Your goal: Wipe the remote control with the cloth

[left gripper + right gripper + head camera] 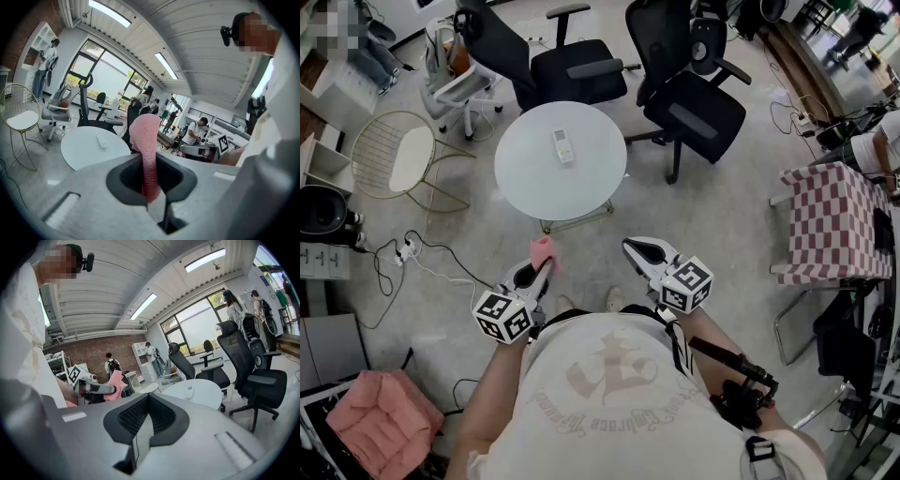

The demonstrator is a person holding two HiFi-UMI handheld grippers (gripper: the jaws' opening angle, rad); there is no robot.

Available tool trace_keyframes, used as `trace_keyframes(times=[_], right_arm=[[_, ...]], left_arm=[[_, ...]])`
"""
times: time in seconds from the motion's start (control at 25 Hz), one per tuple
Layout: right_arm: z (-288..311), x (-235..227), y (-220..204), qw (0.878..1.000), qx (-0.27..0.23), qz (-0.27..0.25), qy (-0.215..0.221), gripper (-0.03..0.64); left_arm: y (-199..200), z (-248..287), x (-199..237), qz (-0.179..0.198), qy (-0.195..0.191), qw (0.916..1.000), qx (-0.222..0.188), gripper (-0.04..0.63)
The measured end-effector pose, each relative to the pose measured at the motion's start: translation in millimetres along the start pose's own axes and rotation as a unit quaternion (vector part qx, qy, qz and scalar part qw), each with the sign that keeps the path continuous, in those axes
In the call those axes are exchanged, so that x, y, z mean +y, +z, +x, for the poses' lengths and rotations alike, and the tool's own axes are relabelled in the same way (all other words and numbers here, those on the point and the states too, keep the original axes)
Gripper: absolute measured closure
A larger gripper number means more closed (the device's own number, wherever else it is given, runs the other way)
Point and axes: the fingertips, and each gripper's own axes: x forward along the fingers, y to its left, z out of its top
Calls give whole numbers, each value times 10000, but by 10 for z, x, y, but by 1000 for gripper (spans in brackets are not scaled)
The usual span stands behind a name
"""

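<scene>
A white remote control lies near the middle of the round white table; it shows small in the left gripper view and the right gripper view. My left gripper is shut on a pink cloth, which sticks up between its jaws. My right gripper is shut with nothing in it. Both grippers hover over the floor, short of the table's near edge. From the right gripper view the cloth shows at the tip of the left gripper.
Two black office chairs stand behind the table. A wire chair is at the left, a checked seat at the right. Cables and a power strip lie on the floor at the left. People stand in the background.
</scene>
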Motion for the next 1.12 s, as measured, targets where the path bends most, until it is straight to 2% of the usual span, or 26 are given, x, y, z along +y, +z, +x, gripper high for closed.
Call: trace_keyframes(times=[0.6,1.12], right_arm=[[27,-65,-34,9999,-19,115,-106,614],[-134,-412,-124,9992,-57,397,-67,614]], left_arm=[[-78,-37,11,-55,76,10000,5,565],[-208,279,-191,-163,310,9993,163,565]])
